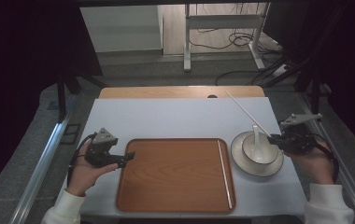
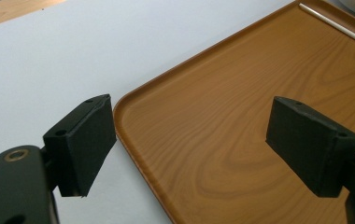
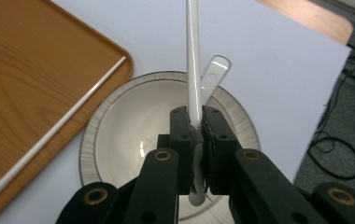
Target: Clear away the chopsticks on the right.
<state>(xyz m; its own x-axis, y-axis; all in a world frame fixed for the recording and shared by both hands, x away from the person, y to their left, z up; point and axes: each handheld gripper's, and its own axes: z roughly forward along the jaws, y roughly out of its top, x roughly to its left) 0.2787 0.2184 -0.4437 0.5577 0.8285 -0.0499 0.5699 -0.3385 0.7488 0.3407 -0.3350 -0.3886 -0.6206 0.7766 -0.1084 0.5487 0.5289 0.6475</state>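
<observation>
Right tool (image 3: 195, 122): clenched on chopstick (image 1: 248, 113), lifted to join its mate (image 1: 225, 172) on tray (image 1: 166, 172).
Left tool (image 2: 189, 140): released, idle at tray's edge.

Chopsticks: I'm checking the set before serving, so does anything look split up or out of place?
Yes, the pair is split. One chopstick lies along the tray's right edge; the other chopstick is clamped in the right hand-held gripper, angled above the bowl and spoon.
</observation>
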